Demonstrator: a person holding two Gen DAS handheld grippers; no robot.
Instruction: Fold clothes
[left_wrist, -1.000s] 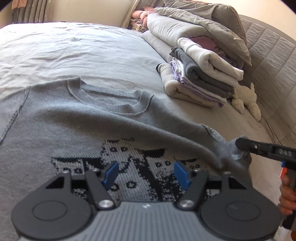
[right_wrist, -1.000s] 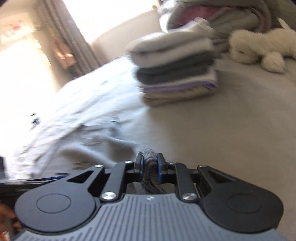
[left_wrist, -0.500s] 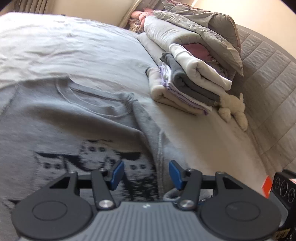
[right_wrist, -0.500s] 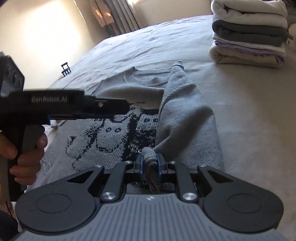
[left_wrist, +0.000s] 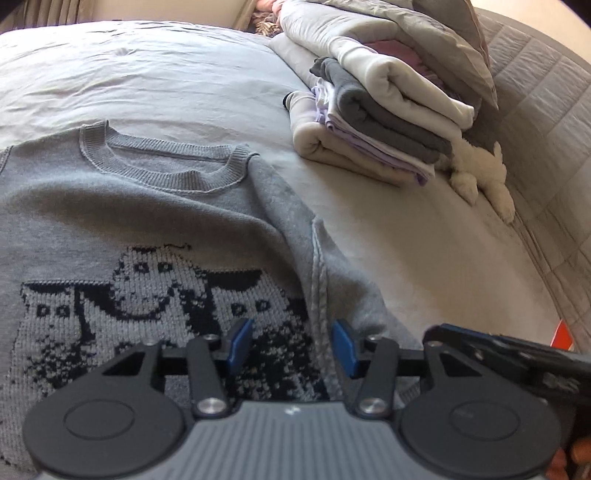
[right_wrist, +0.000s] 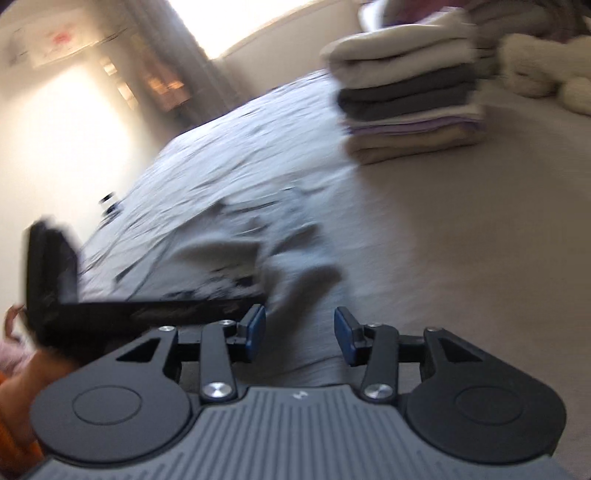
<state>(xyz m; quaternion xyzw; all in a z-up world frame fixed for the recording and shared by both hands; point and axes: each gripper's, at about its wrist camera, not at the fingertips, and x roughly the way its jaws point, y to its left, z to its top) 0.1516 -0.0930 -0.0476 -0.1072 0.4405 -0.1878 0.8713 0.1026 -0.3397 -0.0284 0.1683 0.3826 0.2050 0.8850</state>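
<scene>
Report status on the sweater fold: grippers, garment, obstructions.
Left gripper open, jaws have just been closing, over the grey knit sweater. Right gripper open, just released the folded-in sleeve. Stack of folded clothes well clear.

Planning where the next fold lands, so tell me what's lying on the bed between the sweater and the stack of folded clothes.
Nothing: in the left wrist view, bare bed runs from the sweater to the stack.

place: home bedroom | evidence: wide bed (left_wrist: 155, 74) under a wrinkled grey sheet | quilted headboard (left_wrist: 546, 122) | bunched duvet (left_wrist: 388, 33) | stack of folded clothes (left_wrist: 376, 122) (white plush toy (left_wrist: 484, 173) beside it) | curtain (right_wrist: 177, 70) by a bright window
</scene>
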